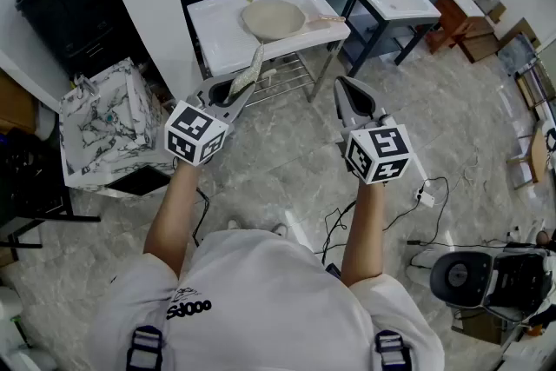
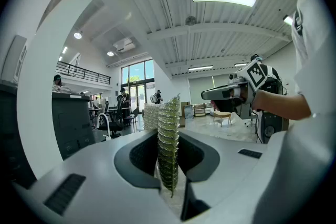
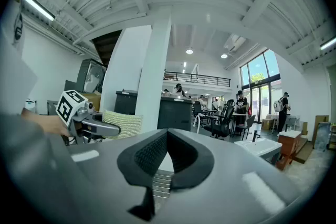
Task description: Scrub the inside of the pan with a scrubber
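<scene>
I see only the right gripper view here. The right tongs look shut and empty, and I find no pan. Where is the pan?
Observer: The head view shows the pan lying on a white sink table, beyond the right tongs and untouched.
Operator: Do the left tongs really hold the scrubber?
Observer: Yes. In the left gripper view the left tongs are closed on the scrubber, which stands edge-on between the jaws.
Operator: Is anything inside the pan?
Observer: In the head view it looks empty, and its handle points to the right.
</scene>
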Motion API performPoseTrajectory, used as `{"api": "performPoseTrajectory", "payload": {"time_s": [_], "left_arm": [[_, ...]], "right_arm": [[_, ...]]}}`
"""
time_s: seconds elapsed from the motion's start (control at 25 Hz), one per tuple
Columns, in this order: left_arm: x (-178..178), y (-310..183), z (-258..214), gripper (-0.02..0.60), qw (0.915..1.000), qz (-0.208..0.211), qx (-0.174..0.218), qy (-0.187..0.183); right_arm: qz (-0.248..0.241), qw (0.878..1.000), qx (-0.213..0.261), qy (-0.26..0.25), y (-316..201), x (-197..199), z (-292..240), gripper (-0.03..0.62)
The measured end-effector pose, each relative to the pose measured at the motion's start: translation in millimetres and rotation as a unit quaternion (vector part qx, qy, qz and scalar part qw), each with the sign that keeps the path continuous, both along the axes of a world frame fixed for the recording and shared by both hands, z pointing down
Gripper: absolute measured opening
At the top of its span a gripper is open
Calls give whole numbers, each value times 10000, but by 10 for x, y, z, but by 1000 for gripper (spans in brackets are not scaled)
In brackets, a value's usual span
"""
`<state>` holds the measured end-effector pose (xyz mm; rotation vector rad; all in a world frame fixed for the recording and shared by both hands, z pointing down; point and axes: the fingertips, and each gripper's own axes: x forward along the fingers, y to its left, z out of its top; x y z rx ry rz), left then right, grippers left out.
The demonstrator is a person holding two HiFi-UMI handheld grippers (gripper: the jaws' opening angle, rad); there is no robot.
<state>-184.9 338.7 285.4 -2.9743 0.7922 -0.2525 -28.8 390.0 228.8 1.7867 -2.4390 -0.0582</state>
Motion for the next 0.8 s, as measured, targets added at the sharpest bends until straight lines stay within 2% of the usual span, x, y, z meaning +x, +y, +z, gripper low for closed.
{"api": "performPoseTrajectory", "payload": {"time_s": [0.36, 0.68, 0.8], "left_arm": [[123, 48, -2, 66, 10000, 52, 42, 6], [278, 51, 3, 66, 10000, -54, 44, -45], [364, 87, 19, 66, 9999, -112, 43, -53]], "right_arm": [[-58, 9994, 192, 287, 38, 8, 23, 8], [-490, 9979, 183, -378, 48, 168, 26, 8], [-568, 9975, 143, -400, 63, 263, 30, 8]]}}
